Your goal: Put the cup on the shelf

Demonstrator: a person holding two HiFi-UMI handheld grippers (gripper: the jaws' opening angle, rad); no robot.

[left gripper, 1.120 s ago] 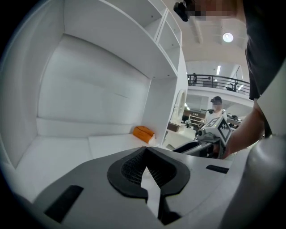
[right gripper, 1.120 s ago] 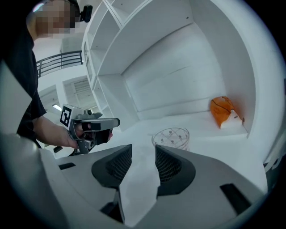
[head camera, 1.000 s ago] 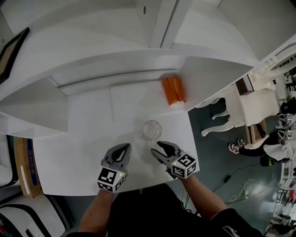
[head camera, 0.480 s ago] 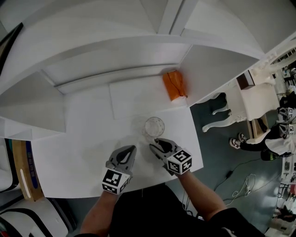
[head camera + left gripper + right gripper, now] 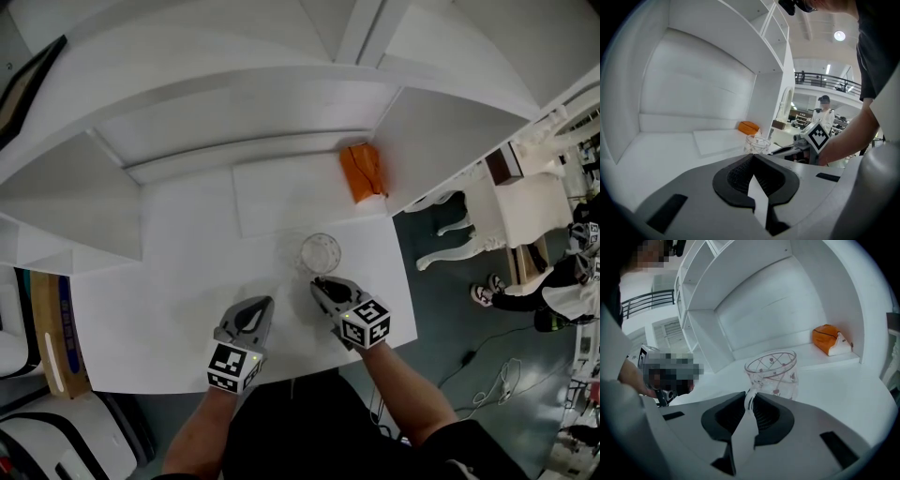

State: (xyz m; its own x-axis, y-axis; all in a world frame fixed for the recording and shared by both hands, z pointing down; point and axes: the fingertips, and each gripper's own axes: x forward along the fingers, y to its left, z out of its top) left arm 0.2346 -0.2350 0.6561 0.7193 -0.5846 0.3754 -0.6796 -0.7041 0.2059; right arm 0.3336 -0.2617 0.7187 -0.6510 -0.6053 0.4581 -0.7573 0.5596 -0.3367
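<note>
Clear glass cup (image 5: pixel 772 373), round, red-patterned, on matte white table (image 5: pixel 159 300); right gripper (image 5: pixel 325 287) tilted down, just closing, seemingly pinching its handle (image 5: pixel 750 396); left gripper (image 5: pixel 251 316) pressed together, empty.

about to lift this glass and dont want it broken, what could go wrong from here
The right gripper's jaws have just been closing on only the thin handle of the clear glass cup with red motifs, so the cup may swing or slip once lifted. The orange packet lies beyond it on the white shelf unit's ledge; carrying the cup forward could knock it.
</note>
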